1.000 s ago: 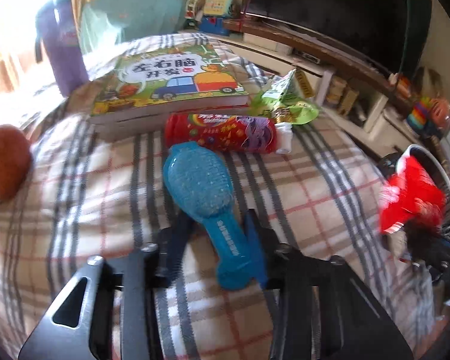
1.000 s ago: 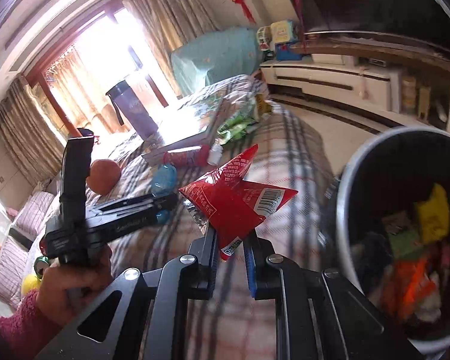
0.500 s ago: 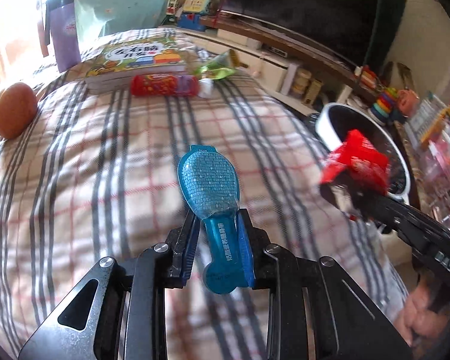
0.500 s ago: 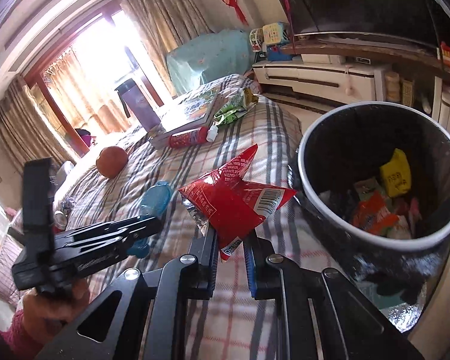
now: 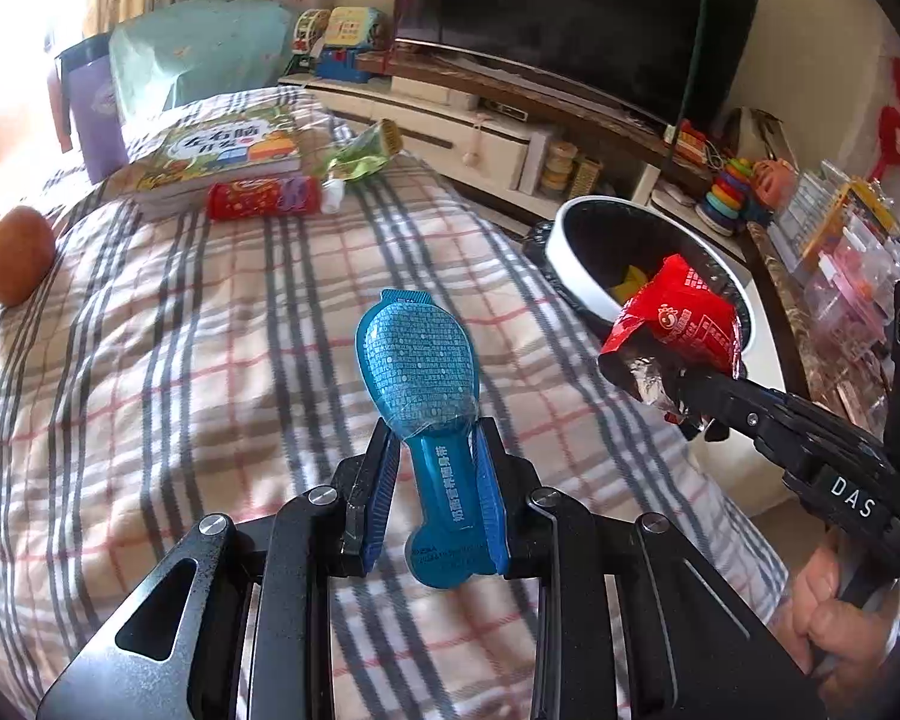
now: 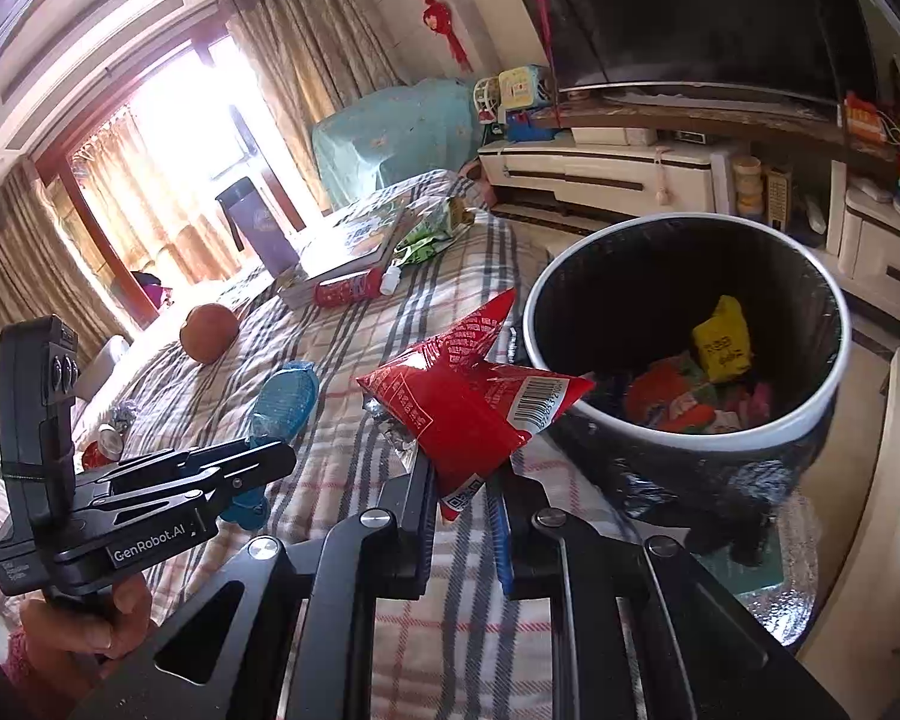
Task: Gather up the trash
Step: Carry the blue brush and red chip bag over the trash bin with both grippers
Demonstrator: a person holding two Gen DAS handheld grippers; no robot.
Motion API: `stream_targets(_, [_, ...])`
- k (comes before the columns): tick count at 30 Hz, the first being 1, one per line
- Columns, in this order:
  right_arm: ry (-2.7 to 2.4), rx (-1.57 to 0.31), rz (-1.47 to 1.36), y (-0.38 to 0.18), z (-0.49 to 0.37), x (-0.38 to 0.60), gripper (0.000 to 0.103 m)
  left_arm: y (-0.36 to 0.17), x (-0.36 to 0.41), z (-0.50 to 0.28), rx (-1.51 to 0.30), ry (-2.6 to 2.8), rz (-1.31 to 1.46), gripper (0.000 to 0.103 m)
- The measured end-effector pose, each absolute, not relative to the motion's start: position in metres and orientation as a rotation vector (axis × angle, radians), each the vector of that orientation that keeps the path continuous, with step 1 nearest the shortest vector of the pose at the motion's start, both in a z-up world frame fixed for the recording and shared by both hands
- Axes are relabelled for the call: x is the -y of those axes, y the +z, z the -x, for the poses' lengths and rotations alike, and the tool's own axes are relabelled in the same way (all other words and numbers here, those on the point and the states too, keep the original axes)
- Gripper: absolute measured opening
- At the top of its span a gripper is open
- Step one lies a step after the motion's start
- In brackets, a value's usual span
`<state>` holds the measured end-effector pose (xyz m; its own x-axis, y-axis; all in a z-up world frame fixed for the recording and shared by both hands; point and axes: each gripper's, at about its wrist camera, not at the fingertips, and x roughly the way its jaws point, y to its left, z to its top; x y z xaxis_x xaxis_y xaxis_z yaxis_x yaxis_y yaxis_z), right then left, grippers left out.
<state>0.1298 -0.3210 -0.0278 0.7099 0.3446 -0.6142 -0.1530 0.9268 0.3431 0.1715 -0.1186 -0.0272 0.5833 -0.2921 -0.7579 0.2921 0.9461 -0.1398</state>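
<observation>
The left gripper [image 5: 435, 498] jaws pinch the blue plastic spoon-shaped packet [image 5: 420, 372], pointing toward the round black bin [image 6: 684, 354]. The right gripper [image 6: 465, 495] jaws pinch the red crinkly snack bag [image 6: 468, 402] beside the bin.

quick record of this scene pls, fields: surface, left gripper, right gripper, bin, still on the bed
surface: bed with plaid cover
left gripper: shut on blue packet, held above the cover
right gripper: shut on red wrapper, near the bin's rim
bin: beside the bed, open, black liner, trash already inside
still on the bed: book, red tube, green wrapper, orange fruit, purple jug
</observation>
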Motion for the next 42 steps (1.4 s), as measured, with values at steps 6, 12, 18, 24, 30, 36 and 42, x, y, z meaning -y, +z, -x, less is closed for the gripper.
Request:
stream_targets(6, [0.26,-0.72,-0.273,-0.024,-0.122,0.329,0.015,-0.026,0.132,-0.168,-0.882,-0.368,-0.02,0.024])
stream_targets(12, [0.241,-0.708,-0.278,-0.021,-0.117,0.337,0.015,-0.024,0.138,-0.167,-0.873,-0.375,-0.034,0.024])
stream_targets(18, [0.224,-0.699,-0.284,-0.019,-0.116,0.345,0.015,-0.022,0.142,-0.166,-0.868,-0.377,-0.041,0.024])
stream_targets(24, [0.206,-0.69,-0.293,-0.016,-0.114,0.353,0.015,-0.021,0.149,-0.165,-0.868,-0.386,-0.049,0.024])
stream_targets(30, [0.185,-0.684,-0.302,-0.015,-0.113,0.364,0.015,-0.019,0.16,-0.163,-0.864,-0.404,-0.064,0.024])
stream_targets(36, [0.161,-0.677,-0.307,-0.013,-0.112,0.373,0.015,-0.015,0.173,-0.165,-0.86,-0.429,-0.072,0.024])
stream_targets(42, [0.143,-0.672,-0.307,-0.012,-0.112,0.383,0.016,-0.008,0.186,-0.167,-0.845,-0.453,-0.089,0.024])
